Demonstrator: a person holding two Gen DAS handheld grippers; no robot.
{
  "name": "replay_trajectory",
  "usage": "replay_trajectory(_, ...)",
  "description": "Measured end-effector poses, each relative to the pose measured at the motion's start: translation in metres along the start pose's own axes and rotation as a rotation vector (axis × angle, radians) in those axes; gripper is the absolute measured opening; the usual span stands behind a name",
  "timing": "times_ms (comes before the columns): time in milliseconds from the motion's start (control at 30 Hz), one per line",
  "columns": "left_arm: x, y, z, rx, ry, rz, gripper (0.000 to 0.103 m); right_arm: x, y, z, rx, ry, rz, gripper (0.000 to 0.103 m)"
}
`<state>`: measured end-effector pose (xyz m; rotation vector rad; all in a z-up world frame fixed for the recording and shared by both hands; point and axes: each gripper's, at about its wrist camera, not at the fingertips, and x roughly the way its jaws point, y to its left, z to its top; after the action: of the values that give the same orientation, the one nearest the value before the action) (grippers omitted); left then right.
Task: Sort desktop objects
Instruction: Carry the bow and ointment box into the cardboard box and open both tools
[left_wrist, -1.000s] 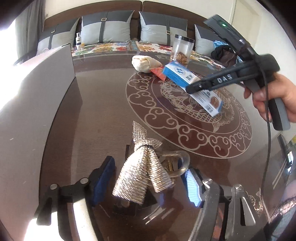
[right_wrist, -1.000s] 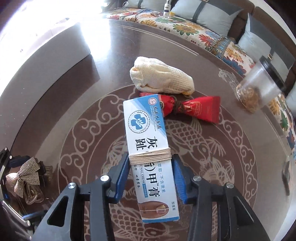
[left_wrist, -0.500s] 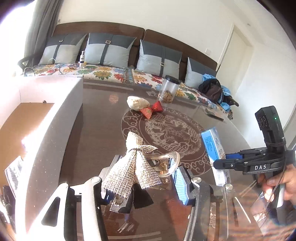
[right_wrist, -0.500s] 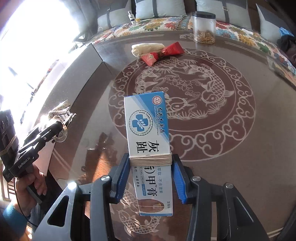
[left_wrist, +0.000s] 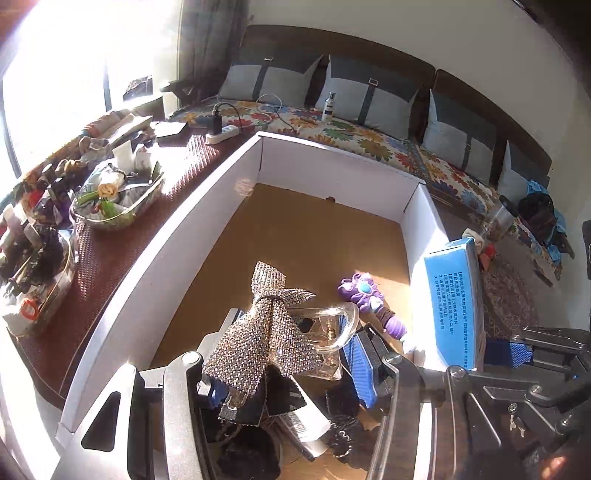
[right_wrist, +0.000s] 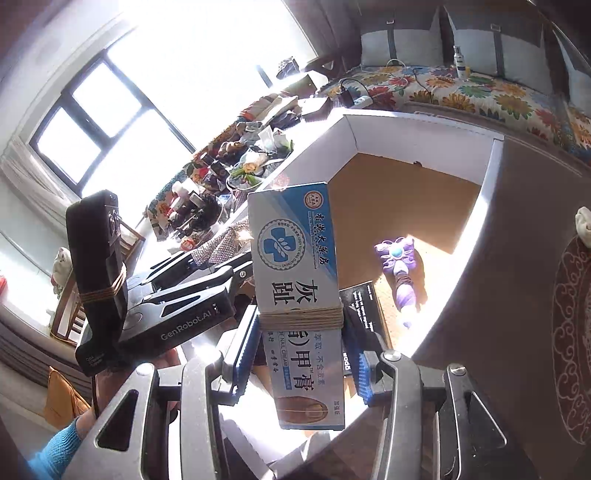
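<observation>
My left gripper (left_wrist: 284, 369) is shut on a rhinestone bow hair clip (left_wrist: 266, 325) with a clear claw (left_wrist: 332, 325), held over the near end of a white cardboard box (left_wrist: 147, 258) with a brown floor. My right gripper (right_wrist: 303, 354) is shut on a blue-and-white nail cream carton (right_wrist: 295, 258) with a rubber band around it, above the box's near right wall (right_wrist: 491, 177). The carton (left_wrist: 452, 306) stands just right of the clip. A purple flower hair tie (left_wrist: 360, 290) lies inside the box, with black hair items (left_wrist: 343, 432) under my left fingers.
Left of the box stand glass trays of clutter (left_wrist: 114, 195) and a power strip (left_wrist: 221, 134). On the patterned table (right_wrist: 569, 332) to the right are a jar (left_wrist: 498, 218), a cream glove (left_wrist: 476, 236) and a red packet (left_wrist: 487, 254). A sofa runs behind.
The left gripper closed on the bow clip and lifted it off the table. Both grippers then swung left with their loads, from over the patterned table to above the white box.
</observation>
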<state>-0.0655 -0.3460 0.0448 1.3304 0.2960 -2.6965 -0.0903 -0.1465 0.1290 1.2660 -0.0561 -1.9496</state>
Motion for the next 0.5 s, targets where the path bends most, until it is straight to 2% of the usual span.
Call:
replay_trajectory(67,0.019,0.011,-0.009,-0.002,0.091,0.087,0.063,0.036,0.008,-0.001,0.007,0.041,-0.029,0.046)
replay_trajectory(100,0.024,0.016,-0.015,-0.001,0.113,0.115,0.073,0.050,0.009,-0.003,0.024,0.065,-0.063,0.051)
replay_trajectory(133,0.022,0.023,-0.022,-0.002,0.115,0.136,0.078,0.061,0.008,-0.006,0.040,0.088,-0.105,0.061)
replay_trajectory(233,0.011,0.026,-0.037,-0.015,0.076,0.110,0.080,0.063,0.001,-0.020,0.057,0.084,-0.145,0.068)
replay_trajectory(333,-0.005,0.017,-0.049,0.000,0.014,0.127,0.083,0.027,-0.011,-0.031,0.007,-0.021,-0.177,0.080)
replay_trajectory(400,-0.018,0.007,-0.053,0.010,-0.035,0.129,0.083,-0.011,-0.025,-0.047,-0.030,-0.136,-0.221,0.096)
replay_trajectory(467,-0.033,-0.006,-0.057,0.014,-0.092,0.101,0.083,-0.047,-0.050,-0.068,-0.041,-0.232,-0.289,0.103)
replay_trajectory(500,-0.041,-0.015,-0.058,0.017,-0.123,0.084,0.083,-0.063,-0.065,-0.081,-0.038,-0.265,-0.328,0.103)
